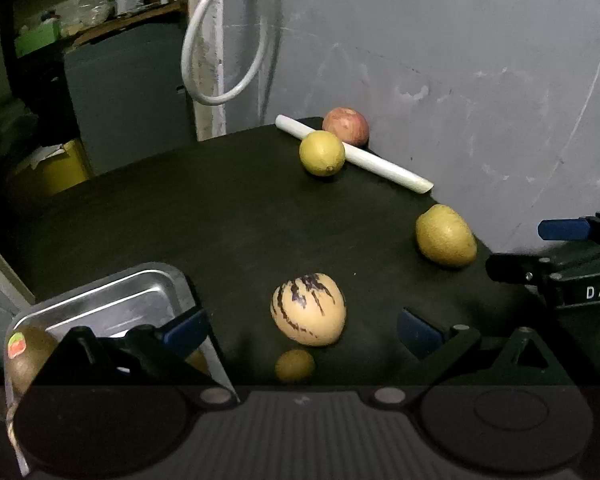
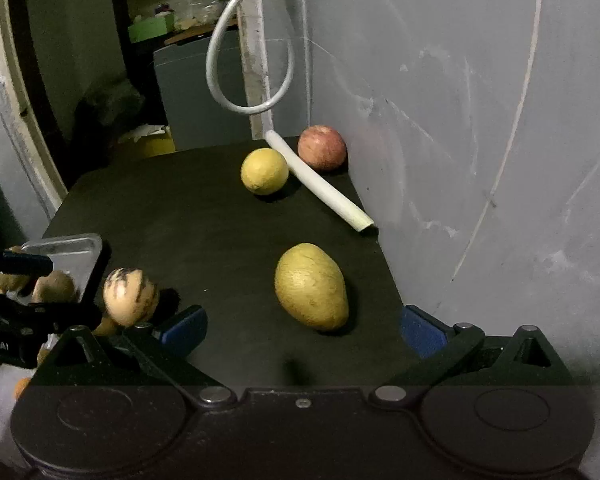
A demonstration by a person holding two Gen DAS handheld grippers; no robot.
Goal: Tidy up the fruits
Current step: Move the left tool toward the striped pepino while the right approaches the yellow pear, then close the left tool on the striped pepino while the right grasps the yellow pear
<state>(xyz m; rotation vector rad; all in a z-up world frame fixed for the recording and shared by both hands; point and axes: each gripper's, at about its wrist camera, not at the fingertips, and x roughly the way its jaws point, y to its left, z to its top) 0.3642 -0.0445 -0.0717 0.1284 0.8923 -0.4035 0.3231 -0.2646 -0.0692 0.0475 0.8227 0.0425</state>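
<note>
Between the left claw (image 1: pixel 302 326) pads, in the left wrist view: striped pepino melon (image 1: pixel 308 309), lying on the black table (image 1: pixel 180 216), untouched. Claw released, blue pads wide to either side, nothing held. Judgement: the melon is thin-skinned, smooth and egg-shaped, moderately heavy, and bruises under a hard pinch; take it across the widest middle, pads on opposite flanks, with light closing force. A small brownish fruit (image 1: pixel 295 365) sits just in front of it, close to the claw body; kind not clear. Metal tray (image 1: pixel 112 300) at lower left holds a brown kiwi-like fruit with a red and green sticker (image 1: pixel 28 354); the rest of the tray is hidden behind the left finger. Farther off: lemon (image 1: pixel 322 153) touching a pale leek-like stalk (image 1: pixel 356 156), red apple (image 1: pixel 346 126) behind the stalk by the wall. Right claw (image 1: pixel 540 252) enters at the right edge.

Right wrist view: right claw (image 2: pixel 302 326) released and empty, with the yellow-green mango-shaped fruit (image 2: pixel 311 286) lying just ahead between its pads, clear of them. Judgement: firm, matt, less slippery; grip across the short axis. Tray (image 2: pixel 70 246) at left holds a few brownish fruits, partly hidden by the left claw (image 2: pixel 40 292). Pepino melon (image 2: pixel 130 296) lies just beside the tray, outside it. Lemon (image 2: pixel 264 171), stalk (image 2: pixel 320 184) and apple (image 2: pixel 322 148) lie at the far corner, all outside the tray.
</note>
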